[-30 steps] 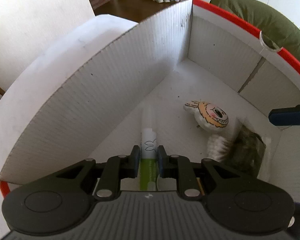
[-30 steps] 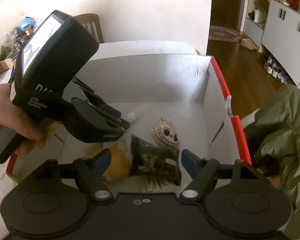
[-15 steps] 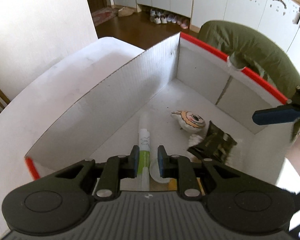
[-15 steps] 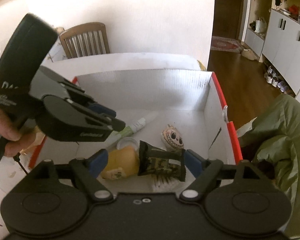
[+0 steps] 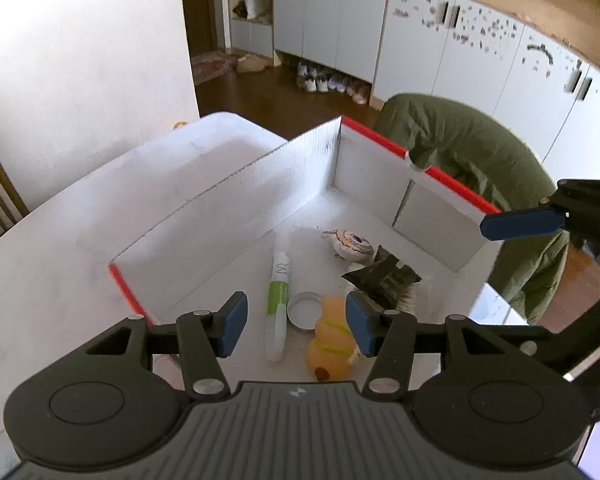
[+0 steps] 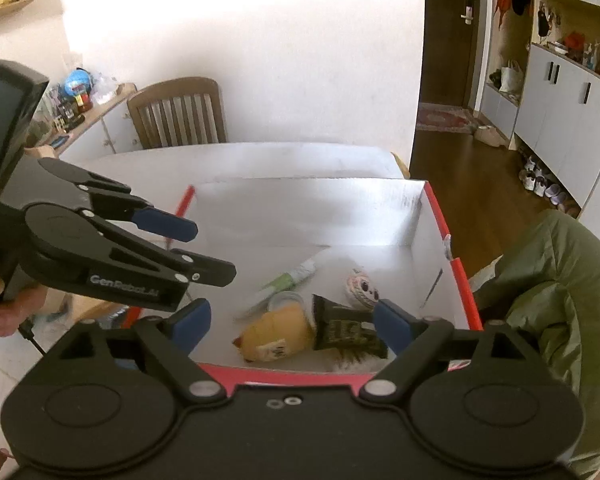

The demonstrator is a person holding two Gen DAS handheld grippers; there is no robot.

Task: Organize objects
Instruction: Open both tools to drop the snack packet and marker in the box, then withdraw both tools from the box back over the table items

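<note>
A white box with a red rim stands on the white table. On its floor lie a white and green tube, a yellow duck toy, a dark snack packet, a round cartoon-face toy and a white lid. My left gripper hovers above the tube, jaws opening, nothing between them. My right gripper hangs over the box's near edge, jaws opening wide and empty; one of its fingers shows at the right of the left wrist view.
A green jacket drapes over a seat beside the box. A wooden chair stands at the table's far side. Bare table top lies left of the box. Cabinets and shoes line the far wall.
My left gripper let go of the tube, opened its jaws and rose back from the box. The tube now lies on the box floor. My right gripper also lifted and widened.
</note>
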